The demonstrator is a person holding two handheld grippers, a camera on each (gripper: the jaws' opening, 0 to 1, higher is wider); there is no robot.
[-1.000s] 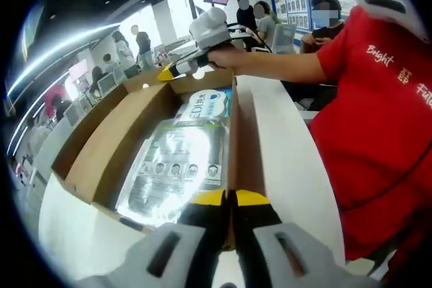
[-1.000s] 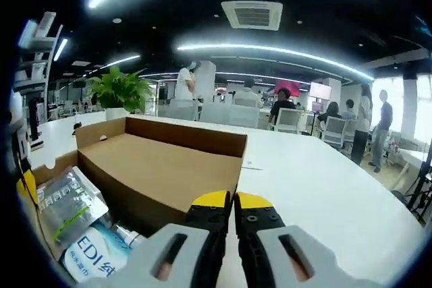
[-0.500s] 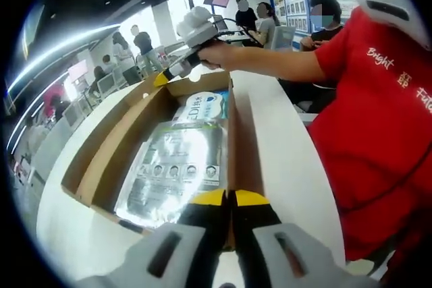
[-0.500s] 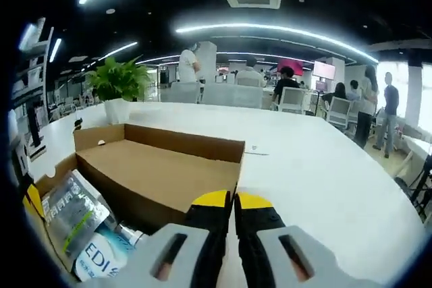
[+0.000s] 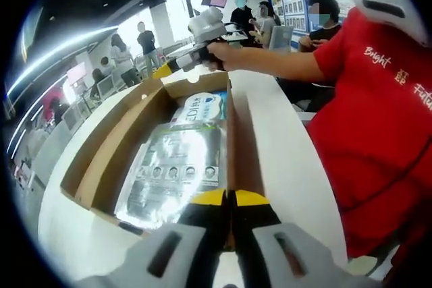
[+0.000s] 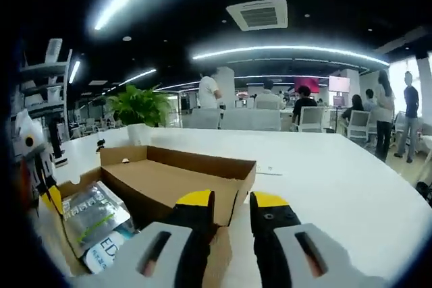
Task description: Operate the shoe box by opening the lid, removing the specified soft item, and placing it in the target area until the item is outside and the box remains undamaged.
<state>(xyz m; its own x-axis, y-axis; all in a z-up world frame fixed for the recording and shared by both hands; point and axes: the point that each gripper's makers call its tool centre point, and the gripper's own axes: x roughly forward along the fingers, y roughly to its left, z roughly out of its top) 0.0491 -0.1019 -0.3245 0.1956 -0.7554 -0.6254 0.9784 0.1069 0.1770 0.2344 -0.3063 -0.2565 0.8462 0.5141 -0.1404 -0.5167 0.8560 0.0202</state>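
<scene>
Cardboard is what I'm worrying about right now. The shoe box (image 5: 115,146) is lying open through the centre of the left gripper view, its lid (image 6: 179,177) folded out flat on the white table (image 6: 337,193), which I'm seeing at centre-left of the right gripper view. My left gripper (image 5: 228,198), at bottom centre, is sitting with its jaws pressed together on or right against the box's near edge; I can't tell whether it is actually pinching the wall. If it is, any twist could be creasing or tearing that thin edge.

My right gripper (image 6: 232,199) is showing its jaws slightly apart at the bottom of its own view, gripping nothing, hovering near the lid's corner. In the left gripper view it is sitting at upper centre (image 5: 164,70), over the box's far end. Coming down carelessly from there, I could be jabbing the wall or puncturing a packet.

Inside the box, the silver packet (image 5: 177,170) is lying flat across the middle, and the white-and-blue pouch (image 5: 200,107) is lying beyond it toward the far end, the two touching or overlapping. Both look slippery, so a shallow pinch could be sliding off or dragging the wrong one out.
</scene>
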